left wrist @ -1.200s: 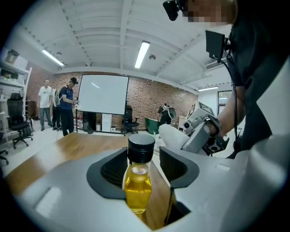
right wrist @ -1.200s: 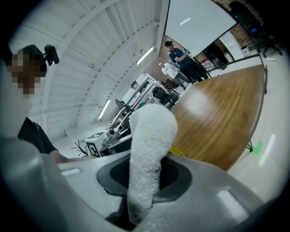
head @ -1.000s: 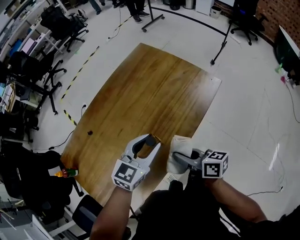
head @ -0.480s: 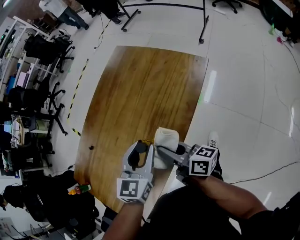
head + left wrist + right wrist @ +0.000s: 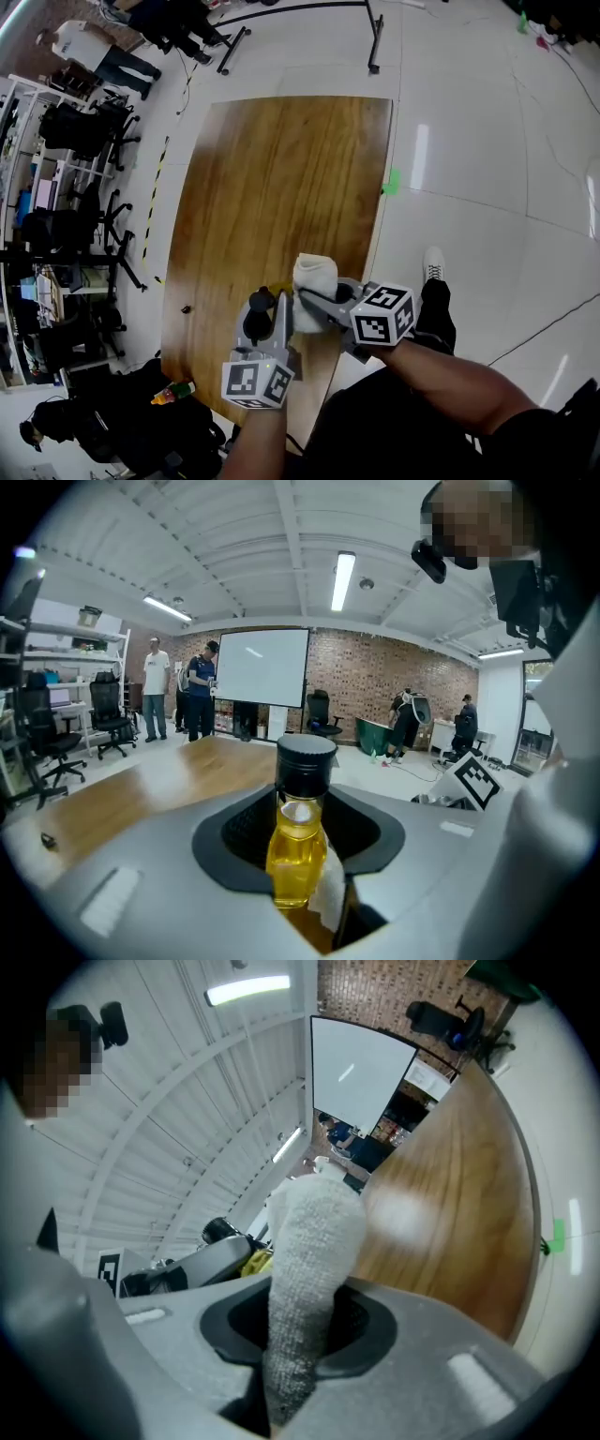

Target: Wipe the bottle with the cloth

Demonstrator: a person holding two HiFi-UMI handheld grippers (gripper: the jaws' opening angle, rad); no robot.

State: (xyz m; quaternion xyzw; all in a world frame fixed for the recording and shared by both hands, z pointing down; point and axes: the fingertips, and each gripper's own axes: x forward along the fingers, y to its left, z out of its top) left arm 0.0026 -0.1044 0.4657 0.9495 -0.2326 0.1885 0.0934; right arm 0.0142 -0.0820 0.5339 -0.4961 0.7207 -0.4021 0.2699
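A small bottle [image 5: 298, 841] of yellow liquid with a black cap stands upright between the pads of my left gripper [image 5: 300, 832]. Its jaws are closing on the bottle. In the head view the left gripper [image 5: 269, 311] holds the bottle [image 5: 260, 301] above the near end of the wooden table [image 5: 281, 169]. My right gripper [image 5: 315, 304] is shut on a white cloth [image 5: 314, 275], which lies against the bottle's right side. The right gripper view has the cloth [image 5: 309, 1260] sticking up out of the right gripper [image 5: 298, 1340], with the bottle [image 5: 257, 1262] just left of it.
Office chairs and shelves [image 5: 75, 131] line the floor left of the table. People [image 5: 141, 28] stand at the far end beside a stand's black legs [image 5: 300, 14]. A green mark [image 5: 391, 180] is on the floor right of the table. An orange-capped bottle [image 5: 173, 392] lies near left.
The two grippers have come together: the cloth, apart from the bottle a second ago, now rests against it. The head view has swung, so the table looks turned.
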